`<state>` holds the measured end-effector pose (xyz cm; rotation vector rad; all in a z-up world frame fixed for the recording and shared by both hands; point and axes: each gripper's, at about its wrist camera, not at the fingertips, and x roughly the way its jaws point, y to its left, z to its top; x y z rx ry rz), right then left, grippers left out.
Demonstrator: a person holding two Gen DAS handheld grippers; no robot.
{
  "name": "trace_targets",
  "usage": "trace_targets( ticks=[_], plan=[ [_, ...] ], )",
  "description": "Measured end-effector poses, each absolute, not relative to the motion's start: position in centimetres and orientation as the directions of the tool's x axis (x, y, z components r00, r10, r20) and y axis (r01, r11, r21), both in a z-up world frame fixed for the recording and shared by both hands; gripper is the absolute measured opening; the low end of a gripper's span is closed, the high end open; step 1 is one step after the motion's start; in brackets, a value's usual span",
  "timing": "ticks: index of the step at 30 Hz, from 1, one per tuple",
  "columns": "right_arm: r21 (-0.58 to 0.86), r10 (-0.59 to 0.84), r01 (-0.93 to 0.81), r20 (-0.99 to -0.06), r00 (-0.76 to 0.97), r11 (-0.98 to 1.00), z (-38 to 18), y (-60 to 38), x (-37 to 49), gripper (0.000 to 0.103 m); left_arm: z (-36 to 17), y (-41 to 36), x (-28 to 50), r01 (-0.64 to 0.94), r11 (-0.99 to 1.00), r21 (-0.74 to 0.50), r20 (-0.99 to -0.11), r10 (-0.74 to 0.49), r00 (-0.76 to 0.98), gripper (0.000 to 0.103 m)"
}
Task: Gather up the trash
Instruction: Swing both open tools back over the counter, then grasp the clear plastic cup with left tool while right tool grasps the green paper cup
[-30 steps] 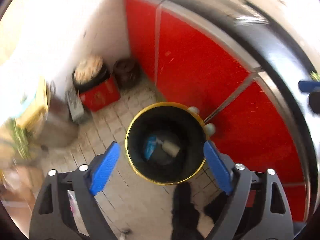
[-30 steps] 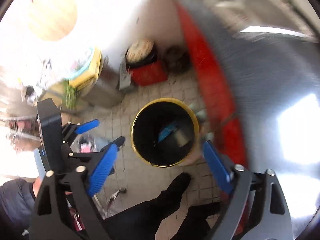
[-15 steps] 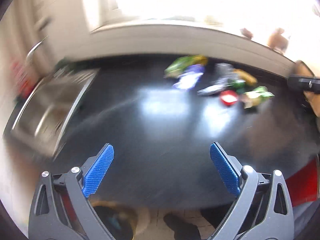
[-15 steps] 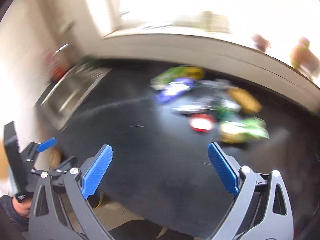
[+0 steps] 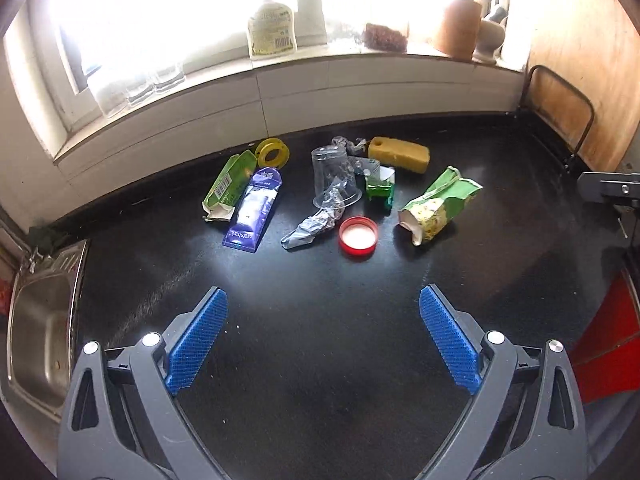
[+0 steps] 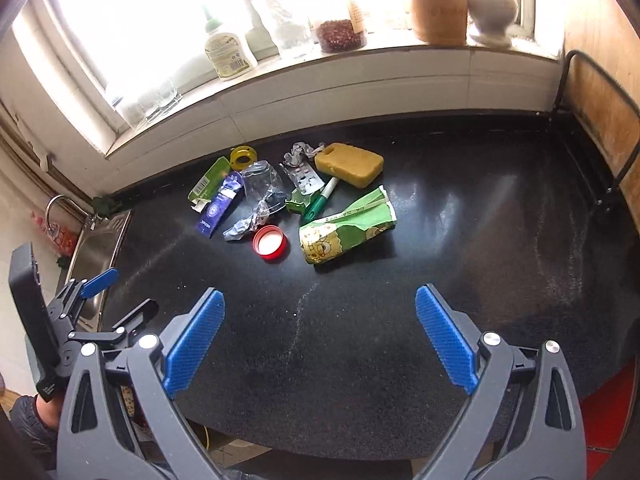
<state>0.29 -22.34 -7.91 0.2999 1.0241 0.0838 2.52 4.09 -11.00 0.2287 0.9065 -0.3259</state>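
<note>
Trash lies in a cluster on the black counter: a red lid, a green cartoon-printed bag, a purple wrapper, a green carton, a clear plastic cup, crumpled foil, a yellow tape roll and a green marker. A yellow sponge lies behind. My left gripper and right gripper are open and empty, hovering short of the pile.
A steel sink sits at the counter's left end. The window sill holds a soap bottle, glasses, a jar and a wooden pot. A black wire rack stands at the right wall.
Both grippers have swung up from the yellow-rimmed bin on the floor to face the counter and the trash pile. Both stay open and empty.
</note>
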Motion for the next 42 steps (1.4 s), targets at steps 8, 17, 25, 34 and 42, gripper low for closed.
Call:
trace_targets(
  ticks=[8,17,25,34,42],
  plan=[
    [0.327,0.239,0.14,-0.869,0.433,0.935,-14.4,-23.2,6.6,0.093,-14.2,1.9,11.2,0.388,0.922,0.0,-0.827,-0.218,0.518,0.094],
    [0.393,0.302,0.245,-0.891,0.34,0.886,-21.4,-24.3,12.9,0.093,-19.6,-2.3,21.5,0.447,0.894,-0.043,-0.843,-0.273,0.464,0.094],
    [0.478,0.385,0.316,-0.868,0.315,0.819,-24.2,-25.3,15.7,0.063,-23.2,-3.3,25.7,0.452,0.884,-0.121,-0.86,-0.321,0.398,0.062],
    [0.454,0.351,0.193,-0.844,0.405,0.87,-18.1,-24.1,15.5,0.017,-19.3,-1.5,23.1,0.404,0.9,-0.165,-0.827,-0.35,0.44,0.042],
    [0.334,0.278,0.058,-0.858,0.432,0.941,-13.5,-22.0,12.5,0.016,-13.8,-0.6,17.2,0.401,0.913,-0.075,-0.814,-0.288,0.504,0.042]
  ],
)
